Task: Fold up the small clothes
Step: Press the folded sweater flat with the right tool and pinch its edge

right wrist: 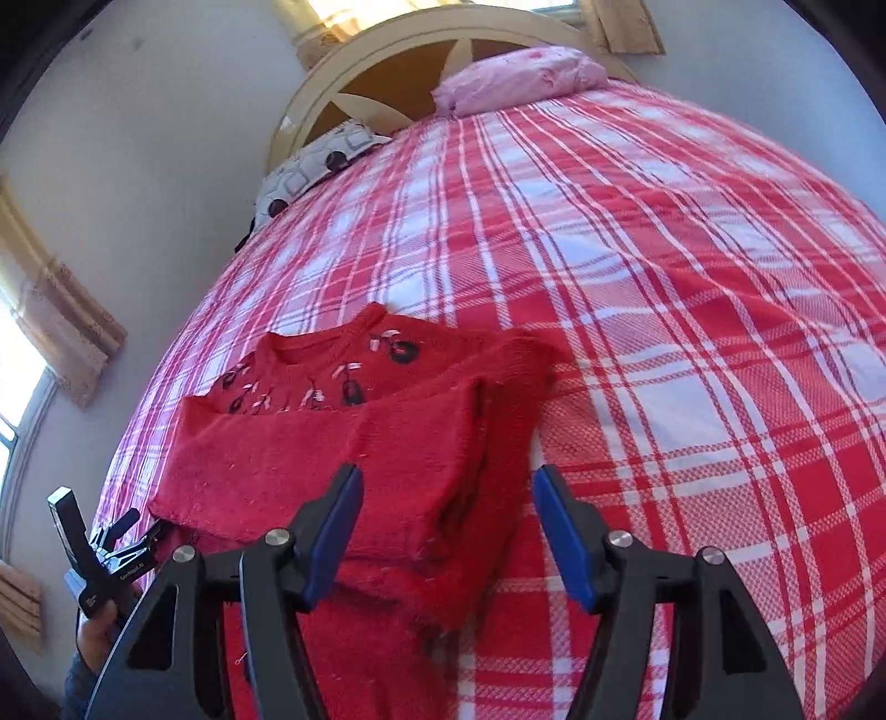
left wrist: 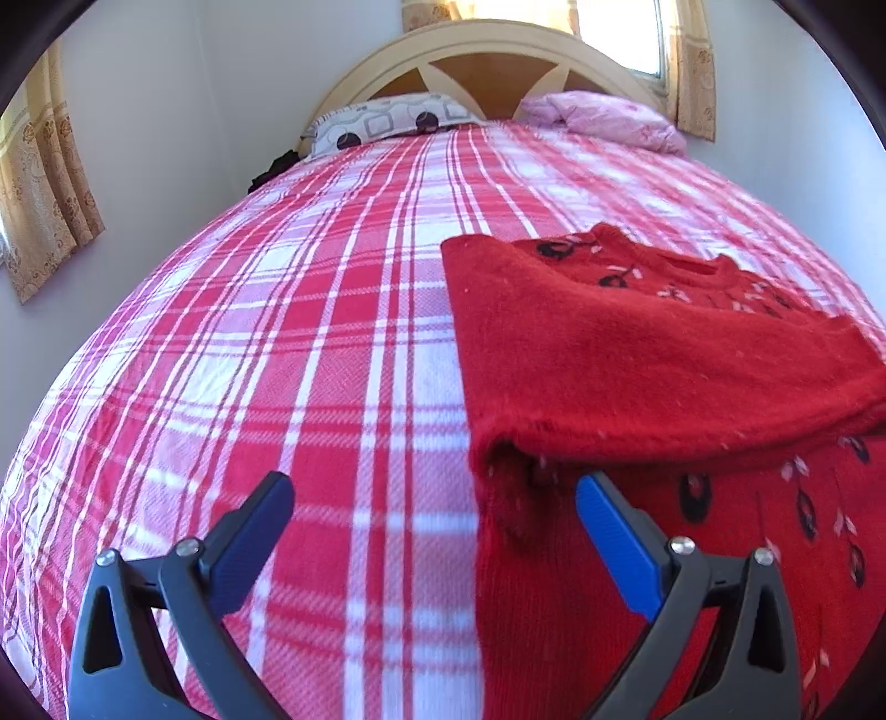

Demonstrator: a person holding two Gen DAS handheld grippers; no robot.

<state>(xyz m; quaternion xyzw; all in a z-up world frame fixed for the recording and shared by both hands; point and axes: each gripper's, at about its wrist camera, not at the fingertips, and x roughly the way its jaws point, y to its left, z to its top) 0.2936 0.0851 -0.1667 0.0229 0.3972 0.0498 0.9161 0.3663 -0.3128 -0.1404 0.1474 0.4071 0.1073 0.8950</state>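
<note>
A small red knit sweater point(left wrist: 637, 354) with black and white embroidery lies on the plaid bed, its sleeves folded across the body. My left gripper point(left wrist: 434, 493) is open and empty, low over the bed, at the sweater's left edge; its right finger point(left wrist: 614, 531) is over the fabric. The sweater also shows in the right wrist view point(right wrist: 343, 443). My right gripper point(right wrist: 446, 498) is open and empty, its fingers on either side of the sweater's right folded edge. The left gripper point(right wrist: 119, 545) shows at the lower left of that view, at the sweater's far corner.
The bed has a red and white plaid cover point(left wrist: 310, 343). A patterned pillow point(left wrist: 382, 122) and a pink pillow point(left wrist: 603, 119) lie at the cream headboard point(left wrist: 487, 50). White walls and curtained windows point(left wrist: 44, 188) surround the bed.
</note>
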